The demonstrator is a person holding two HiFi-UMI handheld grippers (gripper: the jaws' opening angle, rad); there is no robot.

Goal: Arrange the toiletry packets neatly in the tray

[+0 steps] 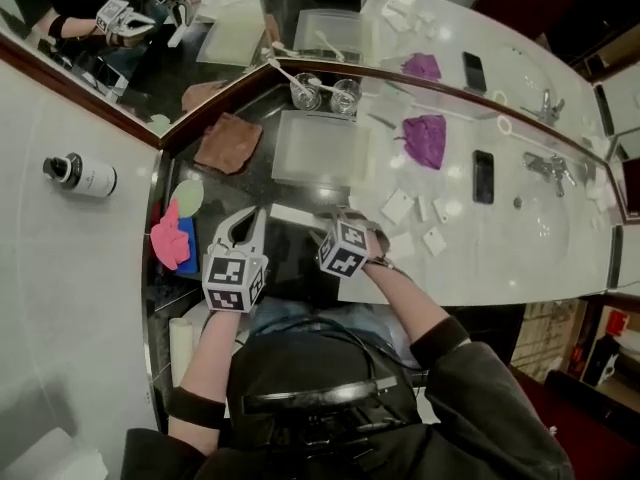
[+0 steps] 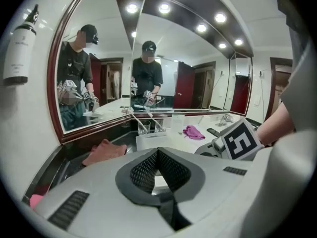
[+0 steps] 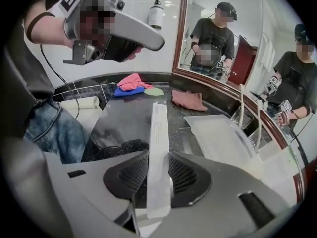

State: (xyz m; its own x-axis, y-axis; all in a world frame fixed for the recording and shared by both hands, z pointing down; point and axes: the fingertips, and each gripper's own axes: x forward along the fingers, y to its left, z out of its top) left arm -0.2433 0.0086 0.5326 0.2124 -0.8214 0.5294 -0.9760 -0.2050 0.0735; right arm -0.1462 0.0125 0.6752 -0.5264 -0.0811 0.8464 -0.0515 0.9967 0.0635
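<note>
1. Right gripper (image 3: 159, 176): fingers (image 3: 130, 175) set narrow, clamped on a long, flat white packet (image 3: 159, 143). Packet held edge-on, sticking forward past the fingertips. Faint print on its face, not readable.
2. Packet held above the dark tabletop (image 3: 124, 118), near the tray's (image 1: 320, 148) front edge, not inside it.
3. Tray: translucent white, rectangular, shallow, sitting just in front of two glasses (image 1: 305, 93) by the mirror frame.
4. Left gripper (image 1: 250, 223): fingers (image 2: 143, 171) pressed fully together, nothing between them. Hanging just left of the right gripper in the head view.
5. More small white packets (image 1: 398, 206) scattered on the pale tabletop right of the tray, near a purple cloth (image 1: 425, 138) and a phone (image 1: 483, 176).
6. Edges: brown cloth (image 1: 228, 143) just left of the tray, pink and blue items (image 1: 172, 236) at the far left, mirror frame behind. Open dark tabletop between tray and person.
</note>
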